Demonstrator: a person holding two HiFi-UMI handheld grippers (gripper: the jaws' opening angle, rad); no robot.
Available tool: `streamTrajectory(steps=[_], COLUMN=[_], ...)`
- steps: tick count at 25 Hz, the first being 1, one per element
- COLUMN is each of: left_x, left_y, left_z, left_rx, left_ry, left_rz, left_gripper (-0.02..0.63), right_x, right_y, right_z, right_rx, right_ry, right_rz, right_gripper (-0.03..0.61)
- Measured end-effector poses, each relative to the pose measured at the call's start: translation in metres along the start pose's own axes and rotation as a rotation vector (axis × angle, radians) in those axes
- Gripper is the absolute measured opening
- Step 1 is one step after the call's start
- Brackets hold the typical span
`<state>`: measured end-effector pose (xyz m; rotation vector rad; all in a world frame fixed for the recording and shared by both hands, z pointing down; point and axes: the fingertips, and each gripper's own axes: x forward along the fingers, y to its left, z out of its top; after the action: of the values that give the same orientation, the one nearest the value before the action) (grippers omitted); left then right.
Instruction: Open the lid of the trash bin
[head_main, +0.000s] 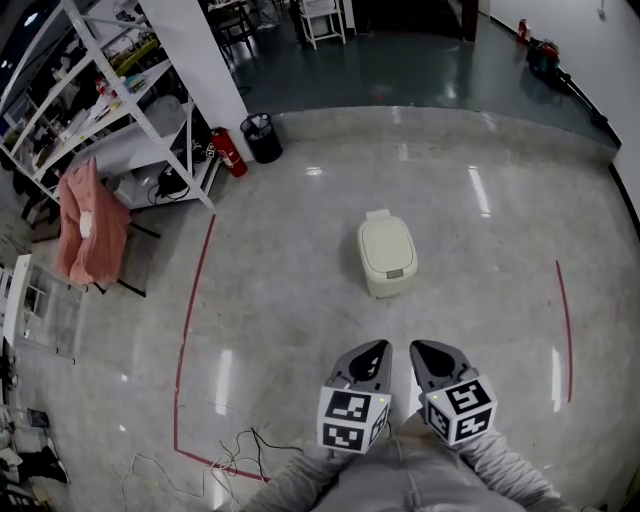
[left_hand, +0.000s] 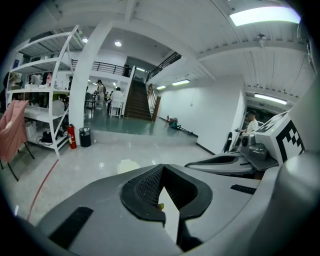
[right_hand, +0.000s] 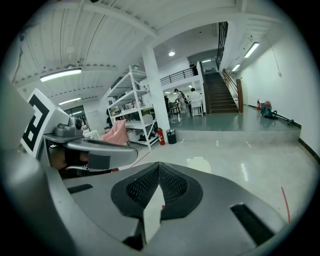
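A cream trash bin (head_main: 387, 255) stands on the grey floor with its lid down, well ahead of both grippers. Held low and close to the person's body, my left gripper (head_main: 368, 358) and right gripper (head_main: 430, 358) sit side by side, both shut with nothing between the jaws. In the left gripper view the bin (left_hand: 127, 166) peeks over the left gripper (left_hand: 162, 168), far off. The right gripper view shows the bin (right_hand: 199, 164) just beyond the right gripper (right_hand: 159, 165). Neither gripper touches the bin.
A white shelf rack (head_main: 120, 110) stands at the left, with a red fire extinguisher (head_main: 229, 152) and a black waste basket (head_main: 262, 137) beside it. A pink cloth (head_main: 90, 225) hangs over a chair. Red tape lines (head_main: 192, 300) mark the floor; loose cables (head_main: 235, 455) lie near left.
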<state>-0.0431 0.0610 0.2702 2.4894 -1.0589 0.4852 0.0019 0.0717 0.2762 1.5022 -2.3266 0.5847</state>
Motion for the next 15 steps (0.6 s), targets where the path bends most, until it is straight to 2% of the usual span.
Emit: streamTrajectory(steps=[15], left_x=[0.052], left_y=[0.034], left_z=[0.008], left_rx=[-0.025], left_ry=[0.048], left_rz=[0.029], left_gripper=[0.005], right_x=[0.046], right_y=[-0.042], right_z=[-0.002], right_rx=[0.028], right_ry=[0.071], right_rz=[0.007], right_gripper=[-0.003])
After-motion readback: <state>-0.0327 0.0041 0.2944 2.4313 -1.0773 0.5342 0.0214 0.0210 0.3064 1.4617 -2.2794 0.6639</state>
